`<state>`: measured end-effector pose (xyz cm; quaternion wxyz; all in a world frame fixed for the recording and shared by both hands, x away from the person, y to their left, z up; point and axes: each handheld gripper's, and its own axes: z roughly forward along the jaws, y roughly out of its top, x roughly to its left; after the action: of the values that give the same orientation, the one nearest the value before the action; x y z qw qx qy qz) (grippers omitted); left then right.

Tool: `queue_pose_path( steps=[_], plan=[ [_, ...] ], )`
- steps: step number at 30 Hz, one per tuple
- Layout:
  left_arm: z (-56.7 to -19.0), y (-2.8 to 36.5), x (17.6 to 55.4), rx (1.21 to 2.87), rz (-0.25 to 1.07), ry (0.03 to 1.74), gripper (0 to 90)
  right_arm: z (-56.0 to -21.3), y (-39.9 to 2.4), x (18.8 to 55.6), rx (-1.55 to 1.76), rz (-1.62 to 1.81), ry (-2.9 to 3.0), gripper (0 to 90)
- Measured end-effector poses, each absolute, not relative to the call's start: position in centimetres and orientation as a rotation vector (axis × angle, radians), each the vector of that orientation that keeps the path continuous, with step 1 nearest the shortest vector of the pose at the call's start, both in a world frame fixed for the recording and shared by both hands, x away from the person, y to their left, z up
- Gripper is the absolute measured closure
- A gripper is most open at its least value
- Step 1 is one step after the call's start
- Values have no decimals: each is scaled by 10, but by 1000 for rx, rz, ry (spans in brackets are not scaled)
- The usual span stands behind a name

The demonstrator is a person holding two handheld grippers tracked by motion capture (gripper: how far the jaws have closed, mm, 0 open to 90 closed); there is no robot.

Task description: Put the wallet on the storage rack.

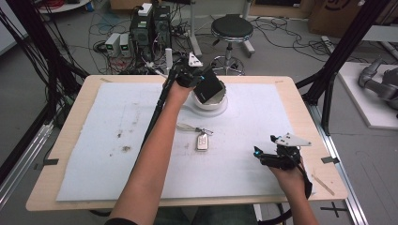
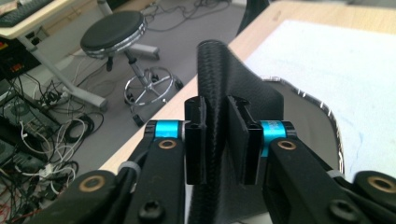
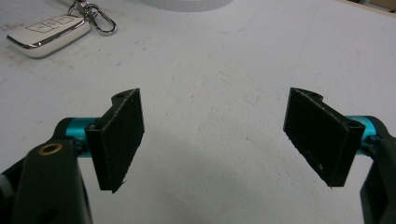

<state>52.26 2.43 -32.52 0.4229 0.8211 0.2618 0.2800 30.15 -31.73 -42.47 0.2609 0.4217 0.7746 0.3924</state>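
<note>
Forearms come in from the bottom edge of the high view, one to each tool.

Right tool (image 1: 263,154): rests low over the white mat (image 1: 117,140) near the right front part of the tabletop (image 1: 65,117), grey plate on top. In the right gripper view its jaws stand wide apart with nothing between them, bare mat beneath.

Left tool (image 1: 202,78): reached out to the far middle of the mat, over a white bowl (image 1: 213,104). It grips a black wallet (image 1: 209,88). In the left gripper view the wallet (image 2: 212,84) stands upright between the pads (image 2: 196,140), which sit close against its textured black edge on both sides; jaws nearly closed, just the wallet's thickness between them. In the high view the wallet hangs tilted, its lower part inside the bowl's rim; whether it touches the bowl's floor I cannot tell.

Key fob (image 1: 202,141): lies flat on the mat between the two tools, nearer the bowl, well apart from the right tool. Silver-edged, white face; a ring and clip (image 3: 95,16) at its far end, seen also in the right gripper view with the fob (image 3: 46,32) at upper left.

Mat shows dark smudges (image 1: 126,148) on its left half.

Beyond the tabletop: black stool (image 1: 232,28) on the floor, computer boxes (image 1: 150,28), tangled cables.
</note>
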Motion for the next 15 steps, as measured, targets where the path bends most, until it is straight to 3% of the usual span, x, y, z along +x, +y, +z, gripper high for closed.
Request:
queue_pose_path(
  steps=[1,3,6,10,15],
  plan=[
    [-327,24,523,2053,685,656,734,-425,-318,301,1139,1063,2096,207],
    [-328,23,523,2045,677,671,585,-424,-318,301,1139,1066,2094,207],
    [-329,24,521,2031,665,675,492,-424,-319,301,1139,1065,2092,207],
    [-325,32,511,1986,615,689,379,-423,-317,300,1135,1067,2094,207],
    [-323,45,496,1974,573,675,328,-422,-316,300,1129,1069,2091,206]
  ],
)
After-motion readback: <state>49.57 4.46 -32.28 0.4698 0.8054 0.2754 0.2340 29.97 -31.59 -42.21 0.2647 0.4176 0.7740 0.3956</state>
